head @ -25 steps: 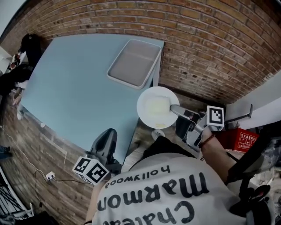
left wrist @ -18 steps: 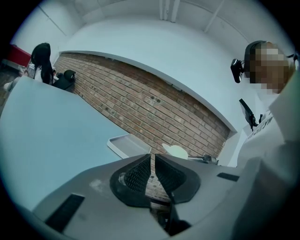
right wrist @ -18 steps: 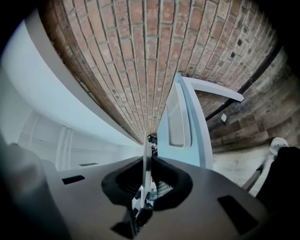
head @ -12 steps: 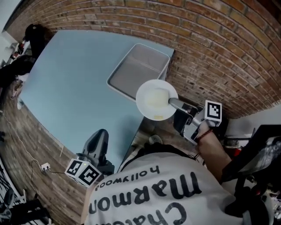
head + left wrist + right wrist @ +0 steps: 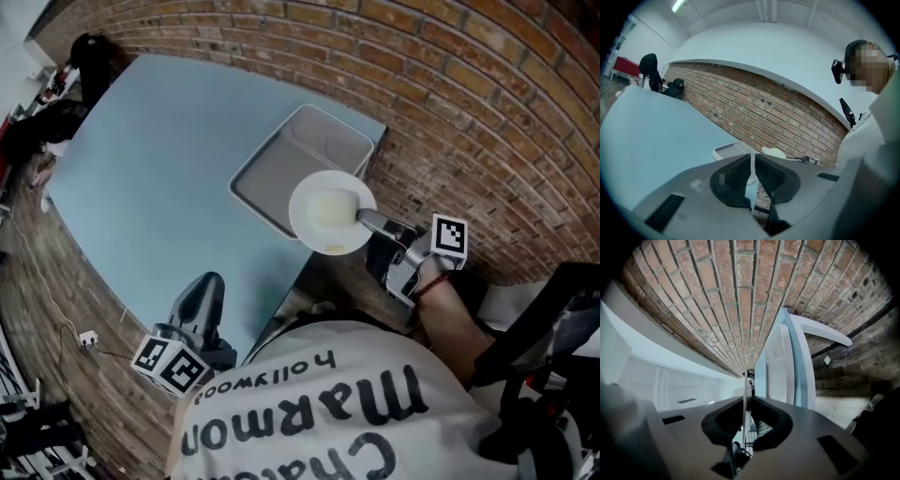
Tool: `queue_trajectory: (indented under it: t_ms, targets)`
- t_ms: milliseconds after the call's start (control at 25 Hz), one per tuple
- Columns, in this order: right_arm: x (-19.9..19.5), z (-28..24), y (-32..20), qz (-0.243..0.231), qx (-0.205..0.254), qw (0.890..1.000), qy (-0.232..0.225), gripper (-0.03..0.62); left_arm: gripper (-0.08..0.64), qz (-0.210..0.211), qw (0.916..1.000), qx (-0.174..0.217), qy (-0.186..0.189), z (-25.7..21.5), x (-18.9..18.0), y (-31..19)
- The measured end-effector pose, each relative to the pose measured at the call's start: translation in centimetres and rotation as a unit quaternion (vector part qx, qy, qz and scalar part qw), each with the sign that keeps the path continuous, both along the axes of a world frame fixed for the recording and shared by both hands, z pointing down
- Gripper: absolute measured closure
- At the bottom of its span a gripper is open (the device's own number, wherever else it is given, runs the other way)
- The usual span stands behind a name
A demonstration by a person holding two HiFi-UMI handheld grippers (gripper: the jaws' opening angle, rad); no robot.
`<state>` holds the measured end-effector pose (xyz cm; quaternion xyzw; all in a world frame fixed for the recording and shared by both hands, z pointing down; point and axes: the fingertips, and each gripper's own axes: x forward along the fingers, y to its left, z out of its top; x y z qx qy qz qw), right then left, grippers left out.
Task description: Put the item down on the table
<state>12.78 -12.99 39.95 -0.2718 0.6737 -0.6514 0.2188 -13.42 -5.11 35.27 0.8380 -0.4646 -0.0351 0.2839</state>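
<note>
Brick (image 5: pixel 469 103) is filling the background on every side, and a light blue table (image 5: pixel 159 159) is stretching away ahead of the two tools. The right tool (image 5: pixel 364 217) is pinching the rim of a white plate (image 5: pixel 323 211), its two pads pressing together on the thin edge. The plate is sticking out ahead of this tool's tips and is being held up in the air, roughly level. It is hanging over the near corner of a grey tray (image 5: pixel 309 150), which is sitting on the table's far edge, just beyond the tool. In the right gripper view the plate (image 5: pixel 746 399) is showing edge-on as a thin white line between the pads of the right tool (image 5: pixel 747 420). The tray (image 5: pixel 776 362) and the table's edge (image 5: pixel 820 331) are rising just past the tool's tips. A hand (image 5: pixel 441 291) with a band at the wrist is gripping this tool behind its marker cube (image 5: pixel 449 236). The left tool (image 5: pixel 208 286) is hanging low at the table's near edge, well apart from the plate, with its own marker cube (image 5: pixel 169 364) behind it. In the left gripper view the left tool (image 5: pixel 753 168) is showing its pads drawn together with only a slim slit between them, and nothing is sitting in that slit. Ahead of it the table (image 5: pixel 656 131) is spreading out. Farther on, to the right of its tips, the tray (image 5: pixel 729 151) and the plate (image 5: pixel 774 153) are showing small against the brick wall (image 5: pixel 754 108).
</note>
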Motion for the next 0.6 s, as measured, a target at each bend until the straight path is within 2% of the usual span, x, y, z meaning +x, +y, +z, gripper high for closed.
queue_trajectory:
  t_ms: [160,400,600]
  targets:
    - [0.4,1.1,-1.3,-0.011,-0.011,1.0,0.008,0.559,0.528,-0.012,0.9999,-0.002,-0.003,0.4,0.3,-0.7]
    - [0.7,2.0,-2.7,-0.035,-0.022,0.999,0.026,0.56,0.528,-0.04,0.9991,-0.01,0.014,1.5,0.4,-1.7]
    - [0.6,3.0,-4.2,-0.043,-0.038,0.998,0.027,0.56,0.528,-0.038,0.999,-0.021,0.014,2.1,1.7,-1.9]
